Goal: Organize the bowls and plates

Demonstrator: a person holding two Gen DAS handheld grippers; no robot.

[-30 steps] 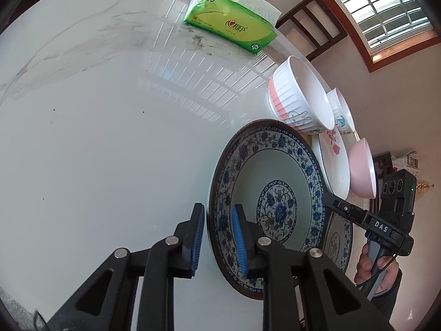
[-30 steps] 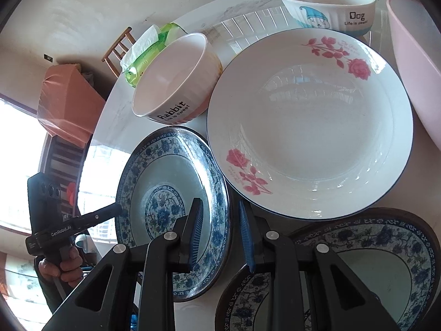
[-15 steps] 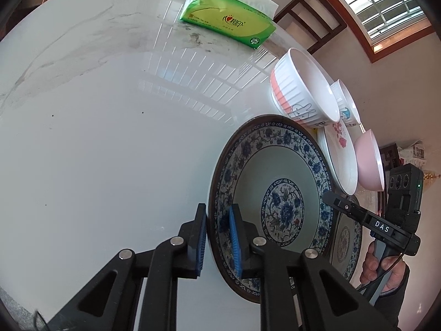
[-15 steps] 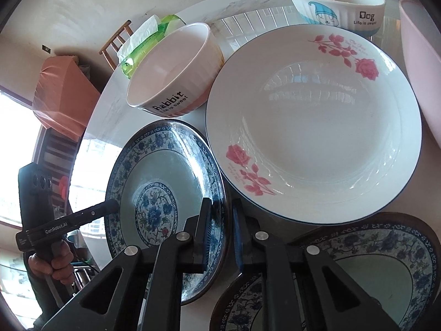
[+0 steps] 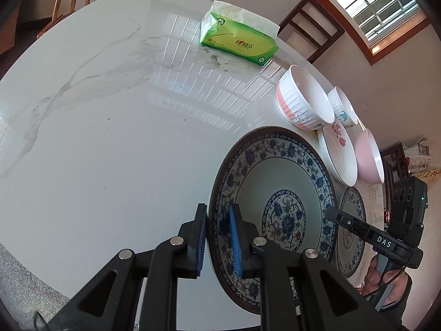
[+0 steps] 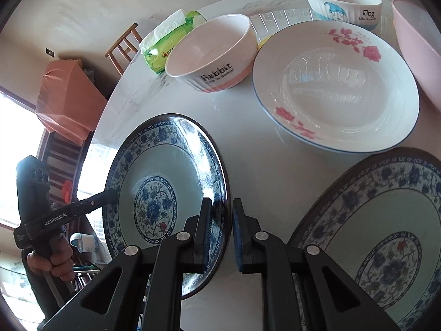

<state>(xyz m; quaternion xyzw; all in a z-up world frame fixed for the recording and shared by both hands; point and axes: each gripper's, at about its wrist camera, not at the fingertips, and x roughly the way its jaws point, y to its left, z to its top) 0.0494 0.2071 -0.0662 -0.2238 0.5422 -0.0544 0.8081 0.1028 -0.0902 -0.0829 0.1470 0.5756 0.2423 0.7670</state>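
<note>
Pink-banded "Rabbit" bowl [image 6: 212, 58], "Dog" bowl [image 6: 344, 2], perhaps touching plate [image 6: 336, 85]

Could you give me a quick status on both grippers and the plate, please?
Left hand-held gripper and right hand-held gripper both clamped on opposite rims of the blue floral plate. Second blue plate and rose plate close by.

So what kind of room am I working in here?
Most likely a home dining room: a round marble-look table set with household plates and bowls, wooden chairs around it, and a green tissue pack on top. Both grippers are clamping one blue-patterned plate.
</note>
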